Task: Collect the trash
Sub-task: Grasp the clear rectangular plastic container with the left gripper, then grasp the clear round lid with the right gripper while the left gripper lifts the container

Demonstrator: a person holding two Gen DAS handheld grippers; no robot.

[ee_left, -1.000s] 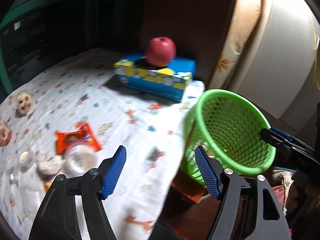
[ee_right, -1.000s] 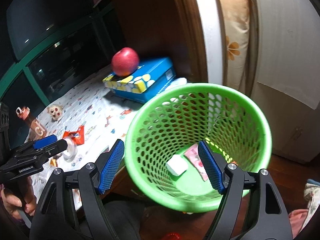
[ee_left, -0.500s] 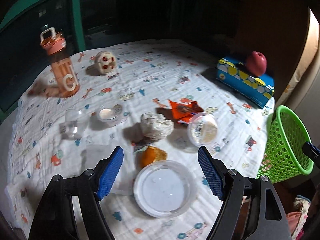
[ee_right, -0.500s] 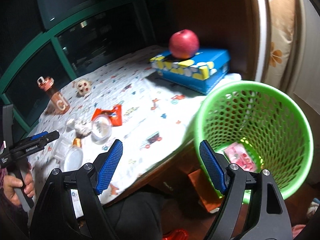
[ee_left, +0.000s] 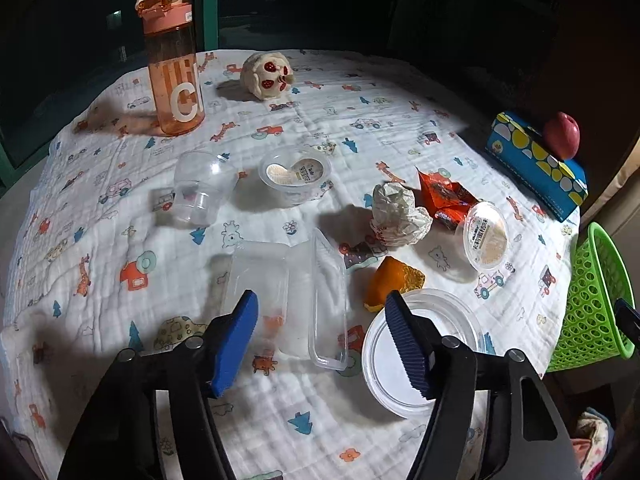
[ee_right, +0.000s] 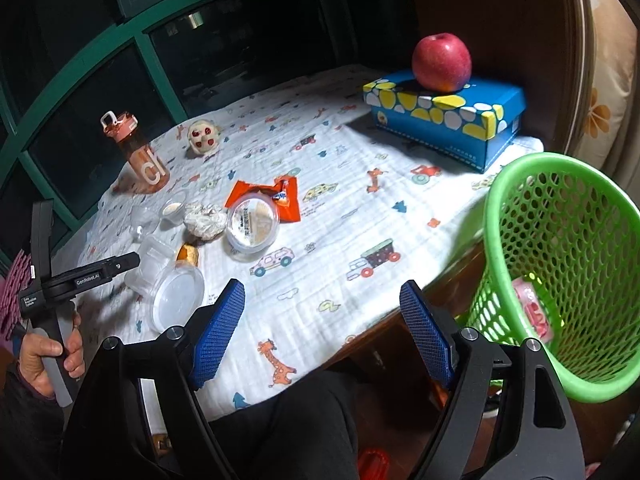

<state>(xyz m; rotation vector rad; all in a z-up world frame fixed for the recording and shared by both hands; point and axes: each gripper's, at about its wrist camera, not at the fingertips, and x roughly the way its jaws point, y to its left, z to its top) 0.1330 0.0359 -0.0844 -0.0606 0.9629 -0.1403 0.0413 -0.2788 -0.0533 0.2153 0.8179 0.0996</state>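
Trash lies on the patterned cloth: a clear clamshell box [ee_left: 292,292], a round plastic lid [ee_left: 420,344], an orange peel [ee_left: 394,282], a crumpled paper ball [ee_left: 396,216], an orange wrapper [ee_left: 444,198], a tipped pudding cup [ee_left: 484,236], a second cup [ee_left: 294,174] and a clear cup [ee_left: 198,192]. My left gripper [ee_left: 320,336] is open and empty, just above the clamshell box. My right gripper [ee_right: 324,332] is open and empty over the table's near edge. The green basket [ee_right: 560,264] stands to its right, with a pink wrapper [ee_right: 532,304] inside.
An orange water bottle [ee_left: 174,64] and a small plush toy [ee_left: 268,76] stand at the far side. A blue tissue box [ee_right: 444,116] with a red apple [ee_right: 440,62] on it sits near the basket. The left gripper also shows in the right wrist view [ee_right: 128,260].
My left gripper has swung from the basket to the trash pile and come down close over the clamshell box. My right gripper has drawn back from the basket toward the table edge.
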